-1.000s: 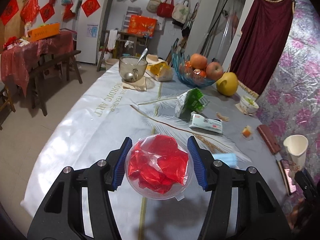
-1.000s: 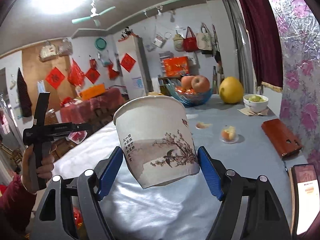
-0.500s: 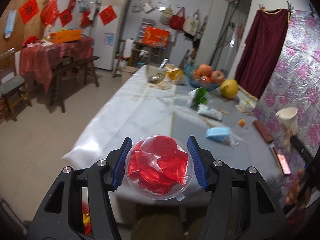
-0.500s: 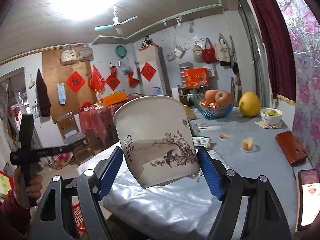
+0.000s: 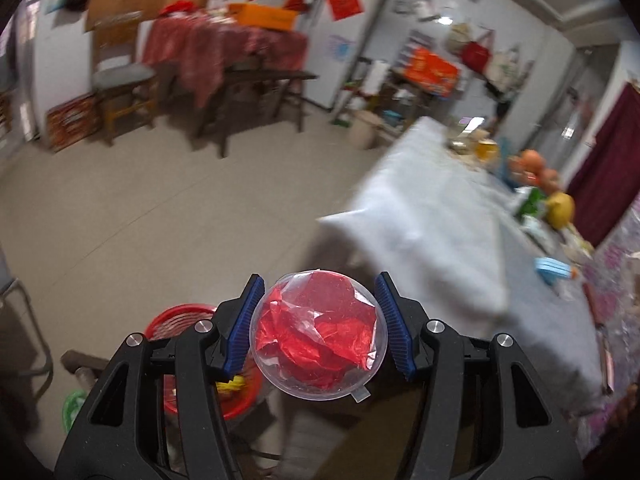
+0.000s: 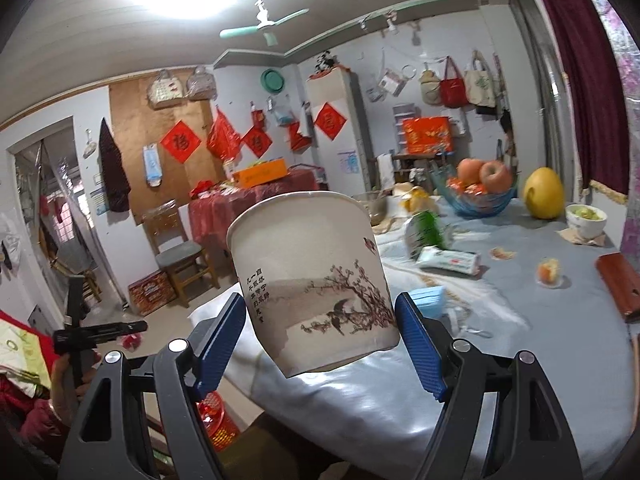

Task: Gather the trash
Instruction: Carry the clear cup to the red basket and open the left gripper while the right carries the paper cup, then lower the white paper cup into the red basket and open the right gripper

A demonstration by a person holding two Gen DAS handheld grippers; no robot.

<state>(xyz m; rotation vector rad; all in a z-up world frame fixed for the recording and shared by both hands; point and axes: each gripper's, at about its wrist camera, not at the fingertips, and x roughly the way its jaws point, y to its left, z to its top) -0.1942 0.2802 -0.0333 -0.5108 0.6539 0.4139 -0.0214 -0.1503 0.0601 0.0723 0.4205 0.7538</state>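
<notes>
My left gripper point(image 5: 318, 328) is shut on a clear plastic cup stuffed with red wrapper point(image 5: 318, 334), held in the air over the floor beside the table. A red basket bin point(image 5: 176, 326) sits on the floor just below and left of it; it also shows in the right wrist view point(image 6: 218, 420). My right gripper point(image 6: 320, 344) is shut on a white paper cup with a plum-branch print point(image 6: 312, 276), held above the table's near end. The left gripper point(image 6: 96, 330) shows low at the left in the right wrist view.
The table with a grey-white cloth point(image 6: 500, 360) carries a blue mask point(image 6: 428, 296), a white packet point(image 6: 448, 260), a green carton point(image 6: 426, 234), a fruit bowl point(image 6: 476, 196), a pomelo point(image 6: 543, 193), a small bowl point(image 6: 586, 220) and a brown wallet point(image 6: 620, 284). A chair point(image 5: 120, 92) stands across the floor.
My left gripper has swung left off the table with the plastic cup, and the red bin has come into view under it. My right gripper has drawn back slightly with the paper cup.
</notes>
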